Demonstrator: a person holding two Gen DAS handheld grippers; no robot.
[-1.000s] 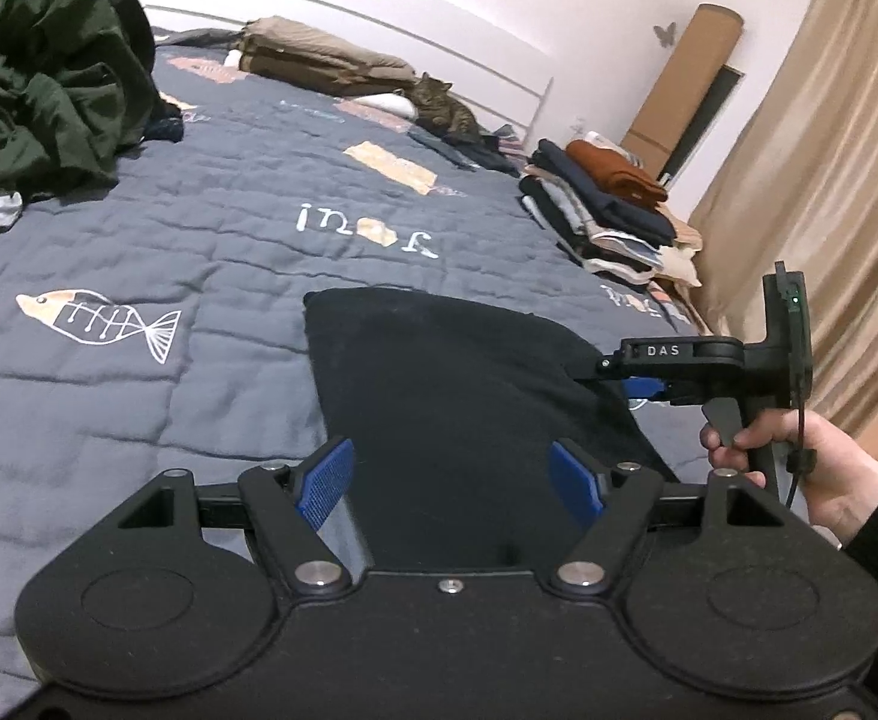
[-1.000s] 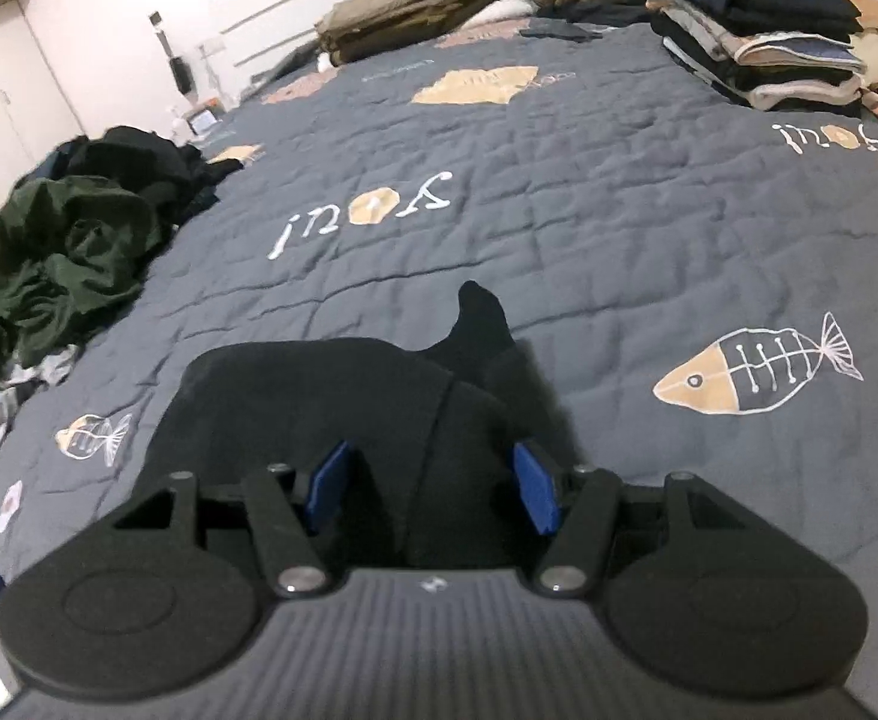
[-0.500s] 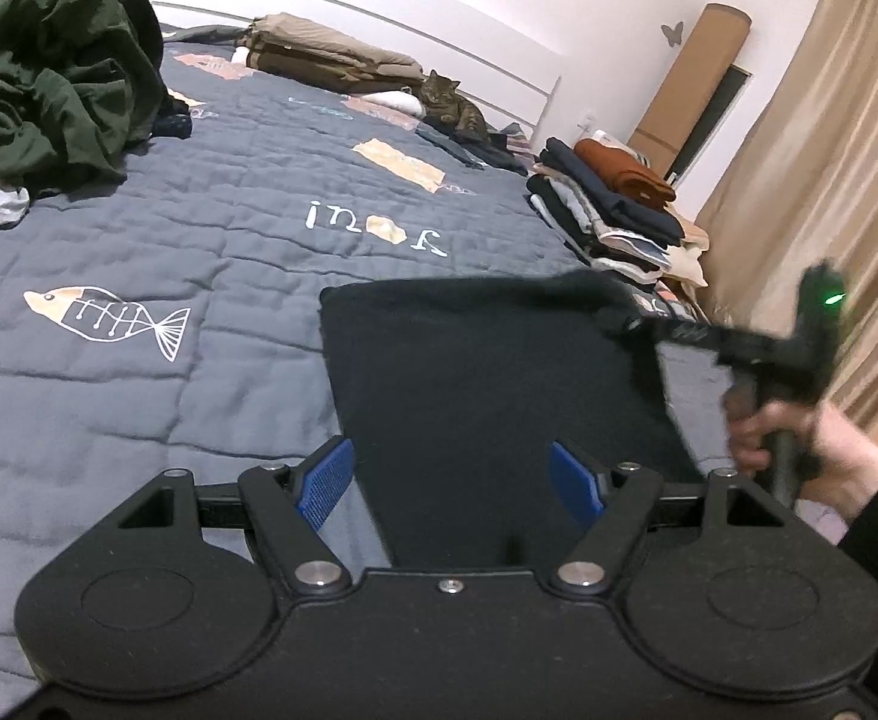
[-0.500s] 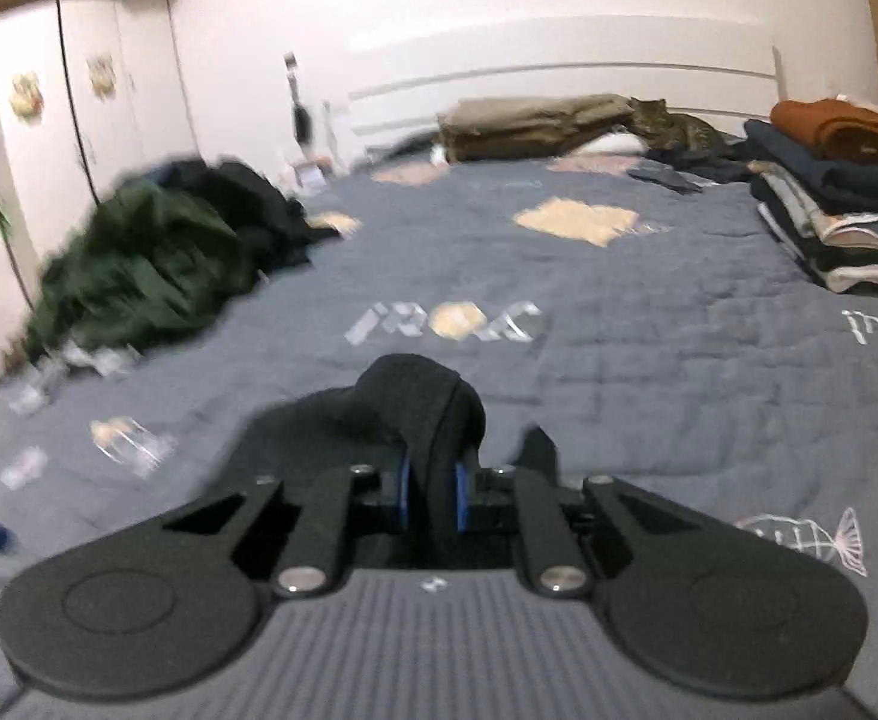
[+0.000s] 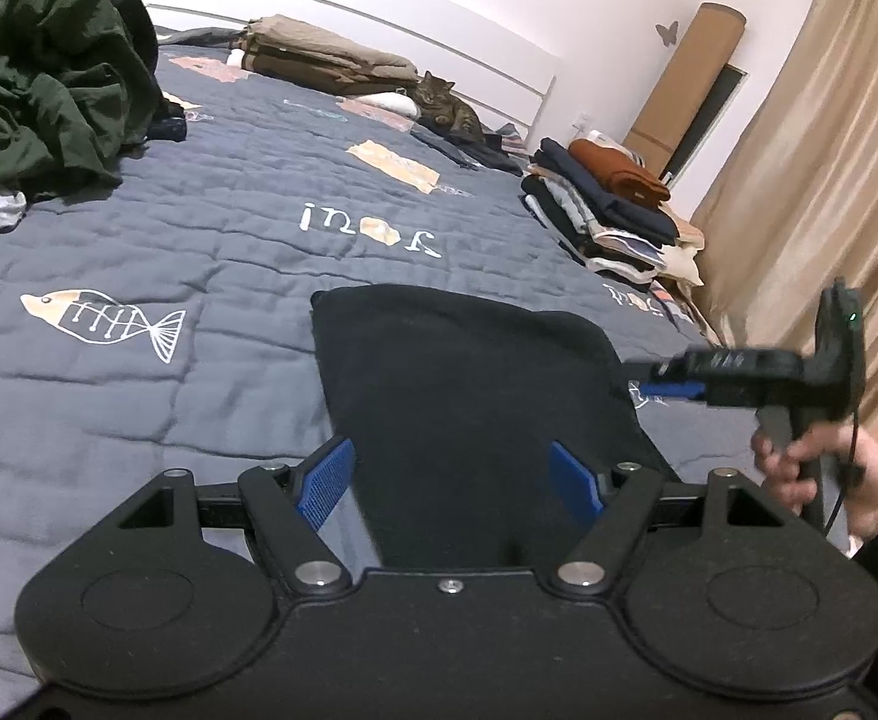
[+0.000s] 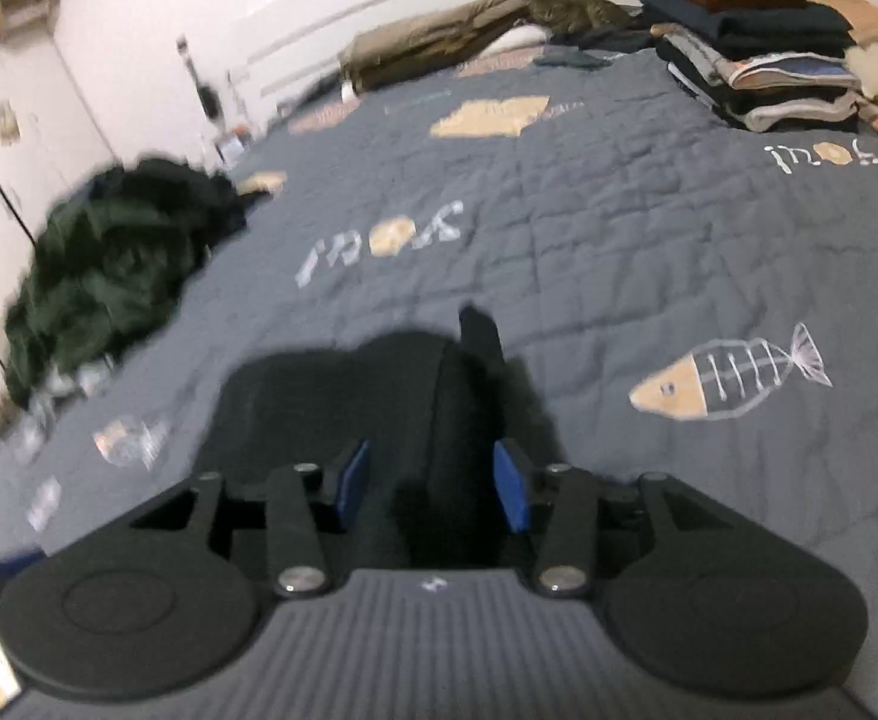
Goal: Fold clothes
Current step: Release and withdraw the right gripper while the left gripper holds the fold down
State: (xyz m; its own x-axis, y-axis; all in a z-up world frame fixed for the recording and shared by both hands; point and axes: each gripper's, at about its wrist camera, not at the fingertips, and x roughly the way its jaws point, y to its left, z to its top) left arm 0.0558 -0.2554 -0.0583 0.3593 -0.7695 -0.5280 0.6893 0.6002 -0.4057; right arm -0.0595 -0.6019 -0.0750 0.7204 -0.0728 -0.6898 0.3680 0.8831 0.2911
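Right gripper [image 6: 433, 483] had just been opening, pads clear of the black garment [image 5: 469, 396] between them on the quilt [image 5: 139, 228]; left gripper [image 5: 451, 483] stood spread. Released fabric might spring back unfolded.

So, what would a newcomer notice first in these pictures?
The black garment lying flat on the grey quilt, just ahead of the open left claw. Next, the tabby cat by the headboard, and the stack of folded clothes at the bed's right edge.
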